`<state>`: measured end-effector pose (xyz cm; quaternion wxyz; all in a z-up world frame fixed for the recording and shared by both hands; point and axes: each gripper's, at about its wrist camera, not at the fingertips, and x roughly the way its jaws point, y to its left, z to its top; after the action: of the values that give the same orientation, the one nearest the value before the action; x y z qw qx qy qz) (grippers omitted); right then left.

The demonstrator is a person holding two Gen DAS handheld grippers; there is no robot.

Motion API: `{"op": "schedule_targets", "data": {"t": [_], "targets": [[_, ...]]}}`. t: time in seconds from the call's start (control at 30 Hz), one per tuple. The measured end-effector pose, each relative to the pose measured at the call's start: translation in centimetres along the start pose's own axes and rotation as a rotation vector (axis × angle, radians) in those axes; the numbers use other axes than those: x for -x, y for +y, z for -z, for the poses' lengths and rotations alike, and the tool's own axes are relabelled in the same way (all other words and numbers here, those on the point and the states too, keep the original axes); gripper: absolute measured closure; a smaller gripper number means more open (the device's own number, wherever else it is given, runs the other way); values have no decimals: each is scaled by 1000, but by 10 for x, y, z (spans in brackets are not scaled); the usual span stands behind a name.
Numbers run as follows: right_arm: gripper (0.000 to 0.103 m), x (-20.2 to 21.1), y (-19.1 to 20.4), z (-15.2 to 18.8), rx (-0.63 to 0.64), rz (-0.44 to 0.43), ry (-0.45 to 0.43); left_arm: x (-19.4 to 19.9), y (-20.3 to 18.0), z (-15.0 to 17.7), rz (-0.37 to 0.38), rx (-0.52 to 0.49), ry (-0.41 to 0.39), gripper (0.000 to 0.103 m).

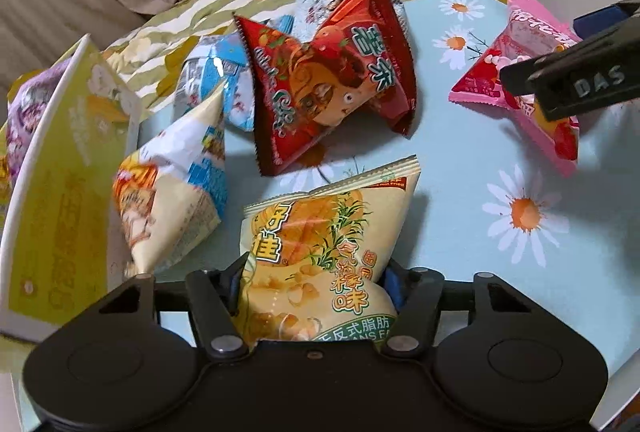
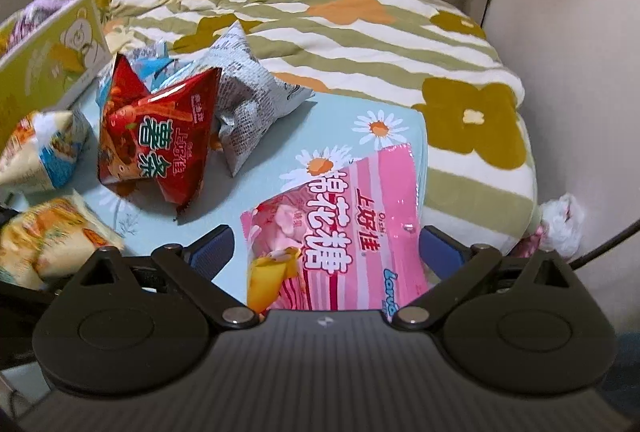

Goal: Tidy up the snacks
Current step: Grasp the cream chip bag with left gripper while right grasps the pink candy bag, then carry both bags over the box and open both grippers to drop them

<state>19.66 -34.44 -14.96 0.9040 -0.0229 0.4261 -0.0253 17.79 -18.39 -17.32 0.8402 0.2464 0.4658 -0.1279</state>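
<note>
Pinched between my left gripper's (image 1: 314, 296) blue pads, the yellow chip bag (image 1: 320, 256) lies on the daisy-print table (image 1: 460, 159), long axis running away from me, sealed top pointing toward the red bag (image 1: 332, 79). My right gripper (image 2: 326, 252) straddles the pink marshmallow bag (image 2: 344, 232), jaws wide, pads apart from it. I judge this the grasping step; next I must close the right, then lift both bags toward the yellow box (image 1: 60, 191).
</note>
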Motion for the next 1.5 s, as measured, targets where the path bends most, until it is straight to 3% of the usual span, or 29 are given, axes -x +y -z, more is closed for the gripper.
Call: {"op": "schedule_targets", "data": {"t": [0.4,0.6,0.77,1.07,1.3,1.5], "targets": [[1,-17,23,9,163,38,-18,8,4,10,5,39,-8,44],[18,-15,30,14,216,17,-35,17,5,14,13,53,-34,45],[23,-5,22,10,117,-13,-35,31,5,14,12,61,-72,45],[23,44,28,4,77,-33,-103,80,22,8,16,139,-171,46],[23,89,38,-24,36,-109,-175,133,60,5,-25,237,-281,46],[23,114,65,-55,29,-191,-239,157,109,11,-96,312,-341,46]]}}
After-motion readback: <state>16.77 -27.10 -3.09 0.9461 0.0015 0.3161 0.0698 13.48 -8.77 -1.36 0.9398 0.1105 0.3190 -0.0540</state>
